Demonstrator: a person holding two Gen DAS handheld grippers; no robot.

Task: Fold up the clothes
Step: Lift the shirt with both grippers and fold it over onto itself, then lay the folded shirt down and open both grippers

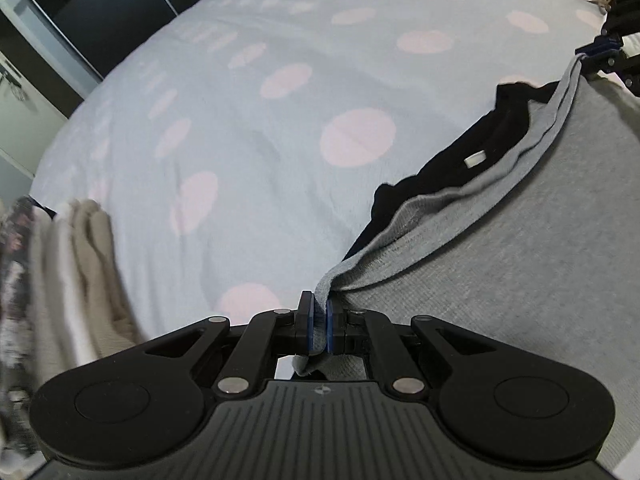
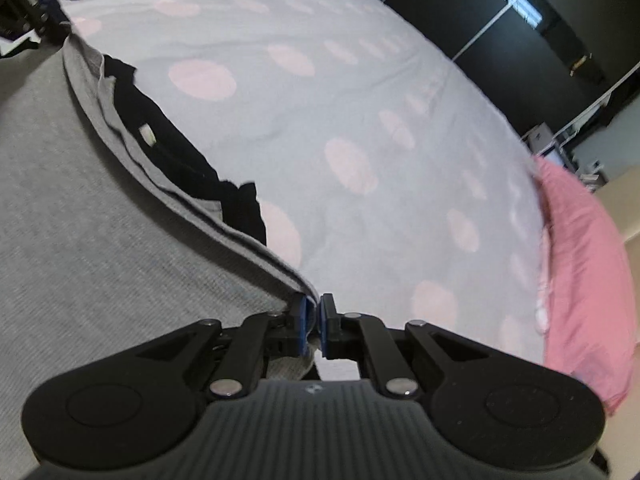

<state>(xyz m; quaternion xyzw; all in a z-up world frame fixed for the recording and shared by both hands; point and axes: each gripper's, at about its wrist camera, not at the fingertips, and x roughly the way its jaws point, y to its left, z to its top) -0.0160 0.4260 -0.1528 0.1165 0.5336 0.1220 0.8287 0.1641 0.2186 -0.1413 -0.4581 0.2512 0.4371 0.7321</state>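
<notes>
Between the blue pads of the left hand-held gripper [image 1: 319, 326], clenched tight: one corner of a grey sweater [image 1: 520, 260]. Stretched away from that grip to the upper right, toward the right hand-held gripper [image 1: 600, 50] at the far edge of the view. Clamped there likewise: the other corner, pads closed on the grey cloth [image 2: 80, 220] in the right wrist view, right hand-held gripper [image 2: 315, 326]. Hung between both grips, with the taut top edge sagging slightly. Showed a black lining [image 1: 460, 152] with a small white tag [image 1: 475, 159] just beyond that edge. Spread ahead of both grippers: a bed [image 1: 240, 100] under a pale blue cover with pink dots. Lay left of the left hand-held gripper: folded beige clothes [image 1: 80, 272], blurred. Lay right of the right hand-held gripper: a pink cloth [image 2: 580, 280] at the bed's edge.
</notes>
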